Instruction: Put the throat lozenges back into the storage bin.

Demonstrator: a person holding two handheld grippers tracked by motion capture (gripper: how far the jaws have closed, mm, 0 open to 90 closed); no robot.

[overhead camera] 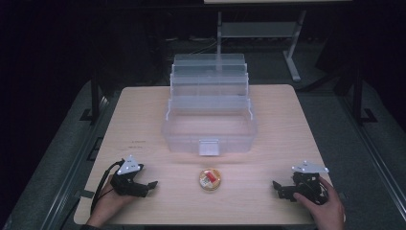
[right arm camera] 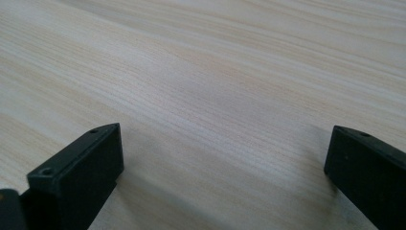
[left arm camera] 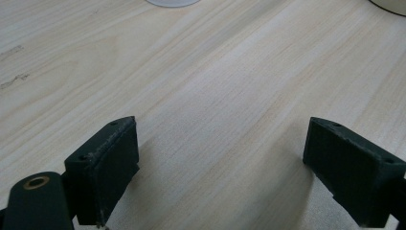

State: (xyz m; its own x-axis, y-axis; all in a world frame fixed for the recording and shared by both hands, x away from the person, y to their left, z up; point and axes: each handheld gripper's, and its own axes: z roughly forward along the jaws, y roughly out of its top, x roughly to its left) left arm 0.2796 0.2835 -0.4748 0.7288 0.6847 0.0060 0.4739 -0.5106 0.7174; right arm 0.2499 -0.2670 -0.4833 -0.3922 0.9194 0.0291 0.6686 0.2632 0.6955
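Note:
A clear plastic tiered box (overhead camera: 209, 112) stands open at the middle of the wooden table (overhead camera: 143, 110), its trays stepped back and its front latch facing me. A small round tub (overhead camera: 209, 179) with a yellow and red lid sits in front of it, near the table's front edge. My left gripper (overhead camera: 149, 187) rests low at the front left, held by a hand, jaws wide apart over bare wood (left arm camera: 220, 143). At the front right my right gripper (overhead camera: 277, 188) lies the same way, open, nothing between its fingers (right arm camera: 76, 177).
A metal stand (overhead camera: 292, 43) with a shelf is behind the table on the dark floor. Dark frame rails run along both sides of the table. Bare wood lies between the tub and each gripper. The tub's edge (left arm camera: 390, 5) and the box's corner (left arm camera: 172, 2) peek in at the top of the left gripper view.

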